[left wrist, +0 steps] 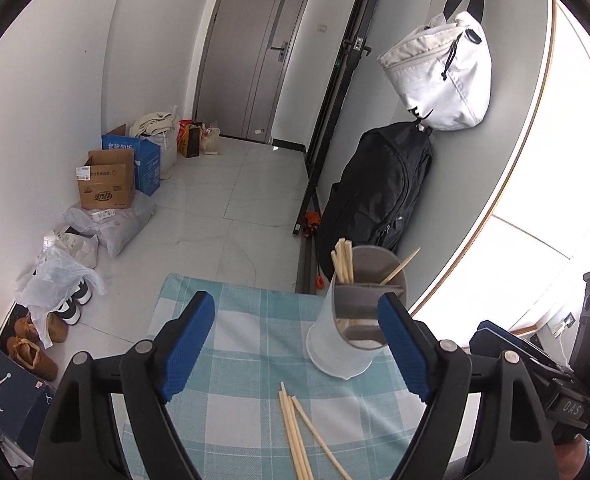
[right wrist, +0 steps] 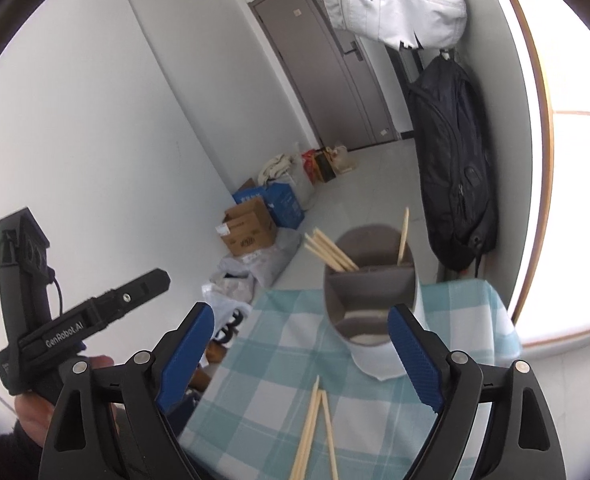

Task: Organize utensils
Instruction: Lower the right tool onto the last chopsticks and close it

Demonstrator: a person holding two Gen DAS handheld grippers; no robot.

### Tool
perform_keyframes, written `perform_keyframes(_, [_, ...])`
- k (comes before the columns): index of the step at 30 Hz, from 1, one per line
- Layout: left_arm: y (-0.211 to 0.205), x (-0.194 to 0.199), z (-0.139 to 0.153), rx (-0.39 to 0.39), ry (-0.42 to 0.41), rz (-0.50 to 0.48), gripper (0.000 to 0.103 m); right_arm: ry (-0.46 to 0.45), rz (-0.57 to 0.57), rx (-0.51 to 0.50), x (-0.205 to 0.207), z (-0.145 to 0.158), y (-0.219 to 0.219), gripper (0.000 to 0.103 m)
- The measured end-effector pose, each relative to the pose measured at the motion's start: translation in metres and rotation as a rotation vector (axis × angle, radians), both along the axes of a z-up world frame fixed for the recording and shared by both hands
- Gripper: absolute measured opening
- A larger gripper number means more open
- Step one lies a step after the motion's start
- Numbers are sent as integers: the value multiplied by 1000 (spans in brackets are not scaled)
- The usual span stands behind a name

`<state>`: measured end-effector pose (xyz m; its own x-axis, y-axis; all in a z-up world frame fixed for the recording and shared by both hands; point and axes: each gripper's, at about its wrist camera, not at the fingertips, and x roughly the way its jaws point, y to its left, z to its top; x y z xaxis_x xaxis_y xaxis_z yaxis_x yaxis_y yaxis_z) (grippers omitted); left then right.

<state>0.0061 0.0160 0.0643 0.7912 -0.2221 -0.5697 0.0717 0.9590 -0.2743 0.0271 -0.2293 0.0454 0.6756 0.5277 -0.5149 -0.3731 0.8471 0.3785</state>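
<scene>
A white utensil holder [left wrist: 337,344] with a grey divided insert stands on the blue checked tablecloth [left wrist: 251,344]. Several chopsticks [left wrist: 342,260] stick up from one compartment and a single one [left wrist: 400,267] leans in another. Loose chopsticks [left wrist: 297,436] lie on the cloth in front of it. My left gripper [left wrist: 295,350] hovers over them, open and empty. In the right wrist view the holder [right wrist: 371,300] and the loose chopsticks [right wrist: 315,428] sit ahead of my right gripper [right wrist: 299,356], which is also open with nothing between its blue pads [right wrist: 187,356].
The small table ends just behind the holder. On the floor lie cardboard boxes [left wrist: 107,184], plastic bags [left wrist: 111,226] and shoes [left wrist: 35,344]. A black backpack [left wrist: 379,192] and a white bag [left wrist: 443,80] hang on the wall at right. A hand [right wrist: 35,420] holds the left gripper.
</scene>
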Motion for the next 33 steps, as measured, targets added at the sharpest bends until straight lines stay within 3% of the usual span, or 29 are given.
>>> perform_keyframes(6, [3,-1,-29,17,39,2,80,58,0,-80,-2,-34,7,89])
perform_keyframes(14, [22,13,-82,-12,173,49,80,229,16,-229,14,-84,24,87])
perform_keyframes(19, [40,22,-94,-26,233,111,80,325,72,-371,32,-115,50,66])
perform_keyframes(22, [51,25,-96,-89,271,122,80,370,152,-446,41,-135,74,57])
perform_keyframes(27, [68,25,-101,-95,301,155,80,393,264,-565,53,-161,109,42])
perform_keyframes(33, [83,27,-110,-122,345,168,80,400,293,-739,60,-179,133,27])
